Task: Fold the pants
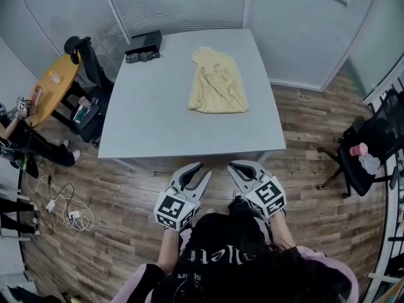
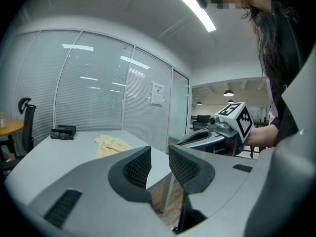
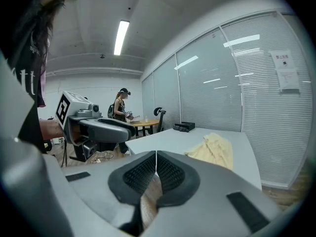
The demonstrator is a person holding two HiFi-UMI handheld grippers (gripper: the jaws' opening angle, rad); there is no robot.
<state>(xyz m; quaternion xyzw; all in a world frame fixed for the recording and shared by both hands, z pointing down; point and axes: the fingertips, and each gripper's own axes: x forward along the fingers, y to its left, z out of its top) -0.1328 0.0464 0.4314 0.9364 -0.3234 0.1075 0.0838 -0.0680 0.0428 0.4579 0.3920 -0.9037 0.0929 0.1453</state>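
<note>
Pale yellow cloth pants (image 1: 218,84) lie loosely folded on the far right of the grey rectangular tabletop (image 1: 151,106). Both grippers hang short of its near edge, apparently not engaged: the left gripper (image 1: 202,170) is spread and empty, the right gripper (image 1: 232,166) pressed together on nothing.

Office, glass partitions (image 1: 177,5) with blinds, grey table (image 1: 158,112), swivel chairs (image 1: 379,137), ceiling strip lights (image 2: 192,6), wood floor (image 1: 126,201), round desk (image 1: 53,84)

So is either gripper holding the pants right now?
No: the pants lie on the table; the left gripper and right gripper hang empty short of it.
</note>
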